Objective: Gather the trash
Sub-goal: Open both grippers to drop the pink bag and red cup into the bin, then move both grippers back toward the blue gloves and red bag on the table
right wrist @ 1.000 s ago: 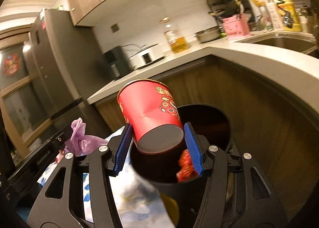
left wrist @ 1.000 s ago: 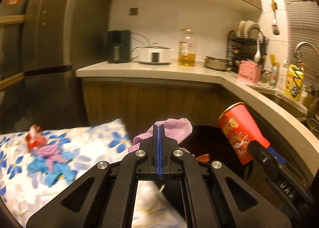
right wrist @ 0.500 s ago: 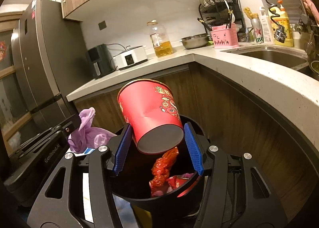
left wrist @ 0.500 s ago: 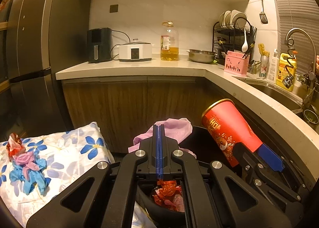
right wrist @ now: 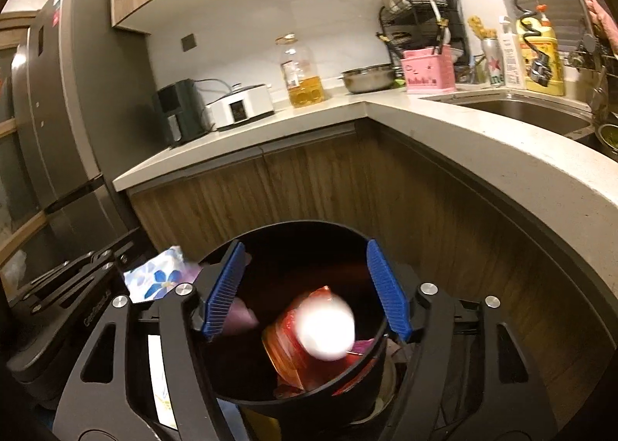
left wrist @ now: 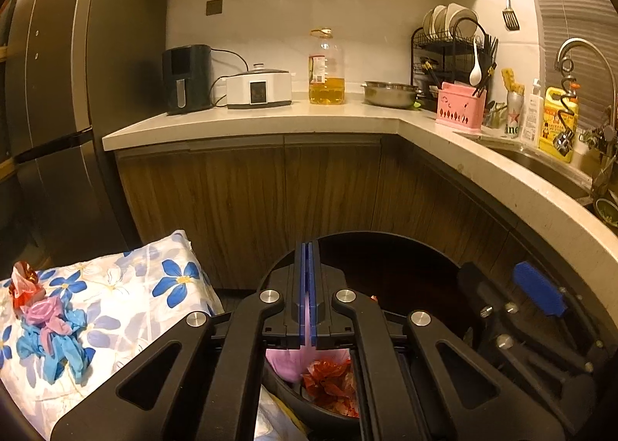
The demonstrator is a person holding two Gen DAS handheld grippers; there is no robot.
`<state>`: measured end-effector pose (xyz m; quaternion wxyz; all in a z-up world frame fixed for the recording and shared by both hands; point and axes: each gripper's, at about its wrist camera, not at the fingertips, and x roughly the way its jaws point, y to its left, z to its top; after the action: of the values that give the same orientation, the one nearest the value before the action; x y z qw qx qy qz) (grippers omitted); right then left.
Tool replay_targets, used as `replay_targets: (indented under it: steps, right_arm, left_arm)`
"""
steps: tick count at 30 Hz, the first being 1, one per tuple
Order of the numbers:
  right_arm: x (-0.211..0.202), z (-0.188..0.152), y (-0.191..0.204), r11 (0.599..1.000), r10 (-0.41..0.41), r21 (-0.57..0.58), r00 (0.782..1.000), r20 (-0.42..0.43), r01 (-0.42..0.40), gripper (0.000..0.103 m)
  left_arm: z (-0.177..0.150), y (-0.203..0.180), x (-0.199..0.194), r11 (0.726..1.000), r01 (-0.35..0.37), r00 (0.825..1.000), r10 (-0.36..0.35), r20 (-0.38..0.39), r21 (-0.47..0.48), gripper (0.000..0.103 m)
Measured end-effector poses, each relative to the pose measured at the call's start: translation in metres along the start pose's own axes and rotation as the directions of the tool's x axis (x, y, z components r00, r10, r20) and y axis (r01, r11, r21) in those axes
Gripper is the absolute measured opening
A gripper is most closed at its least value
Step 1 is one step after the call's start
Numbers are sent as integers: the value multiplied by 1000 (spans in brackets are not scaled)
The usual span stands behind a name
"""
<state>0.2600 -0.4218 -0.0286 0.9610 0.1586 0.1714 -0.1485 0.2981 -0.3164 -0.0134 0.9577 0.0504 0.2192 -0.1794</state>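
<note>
The right gripper (right wrist: 307,288) hangs with its jaws spread wide directly over the black trash bin (right wrist: 297,230) so that the red paper cup (right wrist: 309,336), blurred, lands inside. The left gripper (left wrist: 308,294) is pinched on a pink plastic bag (left wrist: 299,358) that dangles into the bin, while more wrappers (left wrist: 42,321) lie on the floral cloth (left wrist: 127,309) beside it

Left wrist cam sits behind the left gripper (left wrist: 307,286), low, very near over the black bin (left wrist: 386,244), facing the corner counter (left wrist: 270,124); the flowered cloth (left wrist: 116,294) is at its left. Right wrist cam looks along the right gripper (right wrist: 305,286), also close above the bin (right wrist: 297,228), same direction approx.; both views share bin, counter, fridge (right wrist: 58,112), sink (right wrist: 521,109); each sees the other gripper at its edge.
</note>
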Motion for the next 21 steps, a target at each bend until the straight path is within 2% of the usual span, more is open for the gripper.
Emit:
replay_targets:
  steps: [1, 2, 3, 5, 7, 9, 11, 13, 17, 21]
  right_arm:
    - [-1, 0, -1, 1000, -11, 1, 1000, 3, 11, 67]
    - [-3, -1, -3, 1000, -22, 1, 1000, 7, 22, 68]
    - [-4, -2, -3, 1000, -29, -1, 1000, 9, 29, 70]
    - [-8, -4, -2, 998, -58, -18, 998, 17, 59, 72]
    - [-11, -5, -1, 996, -81, -31, 996, 25, 81, 73]
    - [-13, -6, -2, 994, -99, -38, 995, 30, 100, 73]
    - [-15, -7, -5, 994, -106, -35, 994, 33, 107, 74]
    - [-16, -7, -5, 993, -111, -35, 993, 29, 112, 74]
    - [-21, -8, -2, 993, -113, -39, 993, 26, 114, 75]
    - [-30, -11, 6, 992, -111, -60, 993, 42, 113, 82]
  left_arm:
    - [0, 0, 1, 1000, 0, 1000, 0, -3, 1, 7]
    - [-1, -1, 2, 1000, 4, 1000, -4, -7, 0, 19]
    - [-2, -2, 3, 1000, 13, 1000, -13, -13, -2, 26]
    - [-3, -5, 4, 1000, 16, 1000, -16, -16, 6, 29]
    - [-6, -6, 4, 1000, 10, 1000, -9, -19, 19, 37]
    - [-8, -5, 3, 1000, 4, 1000, -4, -17, 18, 51]
    - [-9, 0, 1, 1000, -7, 1000, 7, -11, 9, 61]
    - [-11, 4, -2, 1000, -21, 1000, 21, -7, 7, 63]
    - [-16, 14, -9, 999, -53, 999, 53, -7, -1, 77]
    - [-21, 29, -21, 996, -76, 997, 76, -10, -34, 85]
